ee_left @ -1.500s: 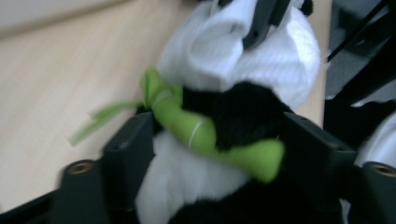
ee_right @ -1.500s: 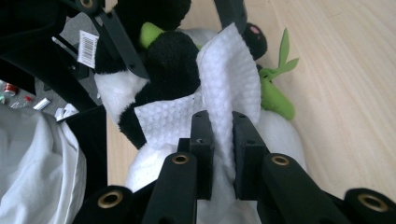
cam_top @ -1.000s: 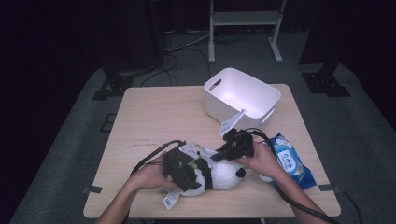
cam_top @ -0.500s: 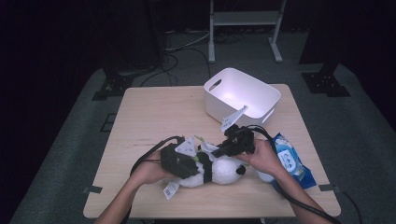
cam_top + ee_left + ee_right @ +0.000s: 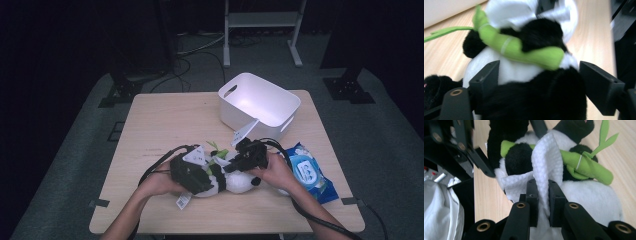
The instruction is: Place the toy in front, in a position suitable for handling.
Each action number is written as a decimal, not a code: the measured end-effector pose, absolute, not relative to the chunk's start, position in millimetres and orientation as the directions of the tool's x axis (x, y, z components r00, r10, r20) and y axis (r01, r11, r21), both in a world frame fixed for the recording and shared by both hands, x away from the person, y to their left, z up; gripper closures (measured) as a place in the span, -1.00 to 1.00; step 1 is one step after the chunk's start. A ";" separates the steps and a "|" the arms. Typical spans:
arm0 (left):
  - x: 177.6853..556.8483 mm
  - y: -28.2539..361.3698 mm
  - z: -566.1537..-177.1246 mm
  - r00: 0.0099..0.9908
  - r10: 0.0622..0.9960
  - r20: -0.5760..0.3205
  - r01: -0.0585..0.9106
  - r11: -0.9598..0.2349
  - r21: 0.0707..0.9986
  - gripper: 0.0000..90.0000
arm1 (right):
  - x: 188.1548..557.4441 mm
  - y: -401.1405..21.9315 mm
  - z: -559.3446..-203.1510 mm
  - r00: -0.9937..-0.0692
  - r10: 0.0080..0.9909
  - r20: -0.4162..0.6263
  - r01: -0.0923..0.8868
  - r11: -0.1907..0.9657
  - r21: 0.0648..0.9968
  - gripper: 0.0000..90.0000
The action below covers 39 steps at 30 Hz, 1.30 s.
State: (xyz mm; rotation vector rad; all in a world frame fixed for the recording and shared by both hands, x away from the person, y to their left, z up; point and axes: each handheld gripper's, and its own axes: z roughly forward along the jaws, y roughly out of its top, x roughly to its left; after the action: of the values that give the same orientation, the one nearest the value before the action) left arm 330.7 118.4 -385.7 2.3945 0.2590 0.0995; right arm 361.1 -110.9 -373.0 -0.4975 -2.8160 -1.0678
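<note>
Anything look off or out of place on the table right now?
Nothing stands out. The plush panda lies on its side between both grippers, the right gripper pinching a white wipe against it. The white bin stands upright, and the wipes pack lies flat beside it.

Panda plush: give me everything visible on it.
The black-and-white panda plush toy lies on its side near the wooden table's front edge, soft pile fabric, hugging a green felt bamboo stalk with thin leaves. A paper tag hangs at its left. The left gripper's fingers straddle its body; the right gripper presses a white textured wipe against it.
</note>
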 end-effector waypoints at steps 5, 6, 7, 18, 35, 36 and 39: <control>329.7 125.3 -380.4 0.972 0.231 -0.046 0.199 -0.700 0.686 -0.61 | 353.5 -109.5 -375.6 -0.950 0.240 0.198 0.311 0.735 0.603 0.79; 329.8 125.7 -381.2 0.970 0.238 -0.043 0.203 -0.704 0.680 -0.61 | 352.7 -109.4 -375.0 -0.951 0.236 0.201 0.310 0.737 0.600 0.79; 329.5 125.9 -381.5 0.969 0.241 -0.048 0.209 -0.703 0.679 -0.61 | 351.8 -108.9 -373.3 -0.951 0.230 0.204 0.308 0.740 0.598 0.78; 322.8 125.6 -389.0 0.974 0.220 -0.054 0.198 -0.712 0.674 -0.65 | 349.7 -83.3 -357.7 -0.977 0.175 0.119 0.211 0.744 0.635 0.78; 323.7 121.5 -378.1 0.973 0.209 -0.095 0.217 -0.697 0.683 -0.65 | 349.4 -144.6 -369.4 -0.946 0.284 0.157 0.315 0.690 0.652 0.79; 323.2 120.7 -376.9 0.974 0.206 -0.095 0.214 -0.695 0.687 -0.65 | 346.6 -145.4 -370.6 -0.943 0.285 0.169 0.324 0.684 0.654 0.80; 321.7 116.6 -372.5 0.975 0.205 -0.091 0.208 -0.678 0.705 -0.65 | 340.6 -146.7 -373.3 -0.946 0.271 0.177 0.319 0.681 0.659 0.81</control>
State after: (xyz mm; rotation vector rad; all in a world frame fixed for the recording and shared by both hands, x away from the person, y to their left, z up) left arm 321.7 116.6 -372.5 2.3336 0.2871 -0.0054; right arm 340.6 -146.7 -373.3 -0.4959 -2.8205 -1.1247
